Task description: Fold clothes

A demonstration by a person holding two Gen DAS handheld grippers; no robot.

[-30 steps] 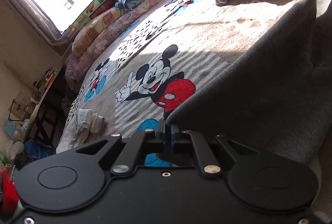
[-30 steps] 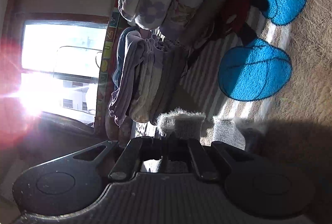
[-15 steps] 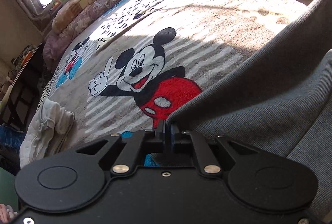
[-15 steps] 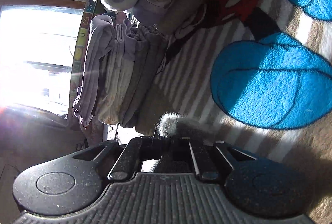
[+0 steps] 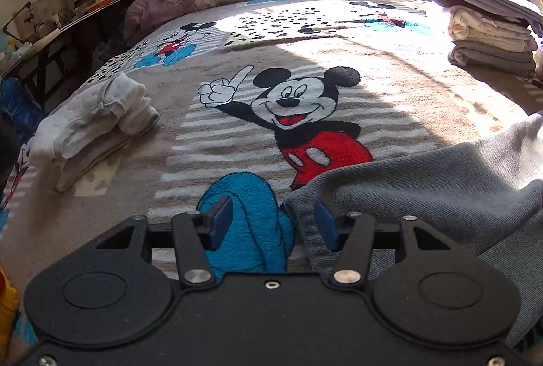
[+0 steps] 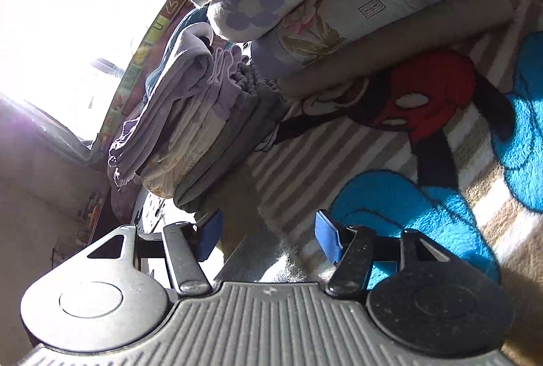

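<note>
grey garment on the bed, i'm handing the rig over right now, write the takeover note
Left gripper: open, low over the blanket, the grey garment's edge against its right pad, not pinched.
Right gripper: open, holding nothing, facing the folded stack.
Done: the folded stack and a folded white pile lie on the blanket.
Left: the grey garment lies rumpled, not visibly a finished fold; regrip it, fold it and stack it.

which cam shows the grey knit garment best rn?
Left wrist: the grey knit garment spreads across the lower right, its ribbed edge beside the open left gripper. Right wrist shows only a small fuzzy grey bit at the open right gripper.
</note>
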